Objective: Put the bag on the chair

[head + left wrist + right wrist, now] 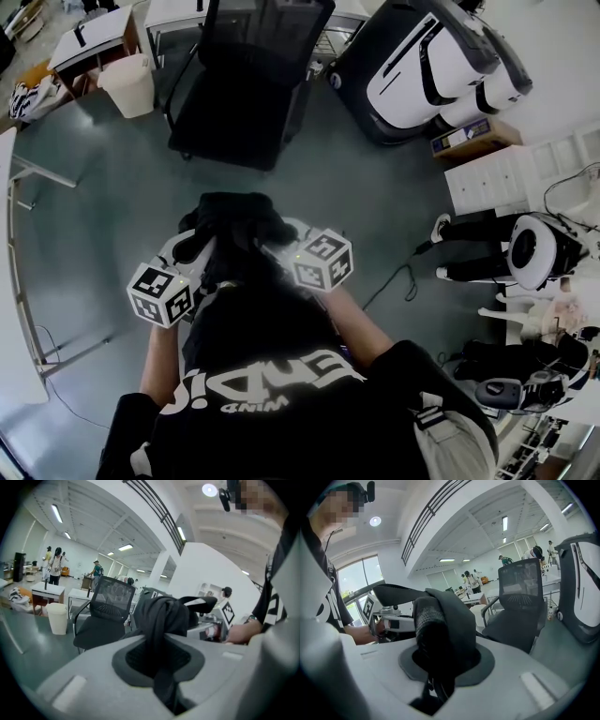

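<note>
hand-held gripper left (161, 666) — pinching black bag (234, 221) | hand-held gripper right (439, 668) — pinching same bag | chair (246, 105) ahead, apart from bag

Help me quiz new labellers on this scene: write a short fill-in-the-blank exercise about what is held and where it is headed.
1. The left gripper and the right gripper are each shut on the ____ bag.
2. In the head view the bag is held above the grey ____.
3. Ahead stands a black mesh-backed office ____ with nothing on its seat.

Missing words: black; floor; chair.
</note>
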Tool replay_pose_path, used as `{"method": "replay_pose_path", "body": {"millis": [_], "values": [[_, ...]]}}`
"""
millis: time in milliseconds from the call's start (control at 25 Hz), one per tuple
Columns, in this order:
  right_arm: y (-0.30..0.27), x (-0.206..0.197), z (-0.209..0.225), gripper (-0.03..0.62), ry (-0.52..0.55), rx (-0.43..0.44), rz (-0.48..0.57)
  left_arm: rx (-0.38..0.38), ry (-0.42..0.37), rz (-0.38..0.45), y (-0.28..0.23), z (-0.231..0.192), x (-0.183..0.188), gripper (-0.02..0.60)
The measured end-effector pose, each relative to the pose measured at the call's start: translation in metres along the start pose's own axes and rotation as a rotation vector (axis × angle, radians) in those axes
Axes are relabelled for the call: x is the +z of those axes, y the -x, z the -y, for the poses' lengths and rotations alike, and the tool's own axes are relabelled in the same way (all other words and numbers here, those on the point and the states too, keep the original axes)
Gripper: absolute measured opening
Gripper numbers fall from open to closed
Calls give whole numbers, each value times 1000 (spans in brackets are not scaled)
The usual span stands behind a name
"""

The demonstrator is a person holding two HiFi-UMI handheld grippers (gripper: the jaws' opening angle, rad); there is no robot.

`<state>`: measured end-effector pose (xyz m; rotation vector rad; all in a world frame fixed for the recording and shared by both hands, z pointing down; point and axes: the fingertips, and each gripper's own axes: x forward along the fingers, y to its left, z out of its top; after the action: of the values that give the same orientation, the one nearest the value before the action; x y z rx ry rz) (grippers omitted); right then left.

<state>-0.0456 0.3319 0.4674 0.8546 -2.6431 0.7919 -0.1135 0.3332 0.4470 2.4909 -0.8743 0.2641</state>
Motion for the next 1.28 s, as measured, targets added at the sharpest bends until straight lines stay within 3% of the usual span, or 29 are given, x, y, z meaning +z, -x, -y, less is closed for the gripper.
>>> {"method": "replay_pose_path", "body": {"millis": [600, 1280], "values": [[-51, 82, 80, 72, 9, 57, 5, 68, 11, 32, -62, -76, 71, 55], [-102, 212, 220, 72, 16, 105, 20, 119, -2, 59, -184, -174, 191, 55]]}}
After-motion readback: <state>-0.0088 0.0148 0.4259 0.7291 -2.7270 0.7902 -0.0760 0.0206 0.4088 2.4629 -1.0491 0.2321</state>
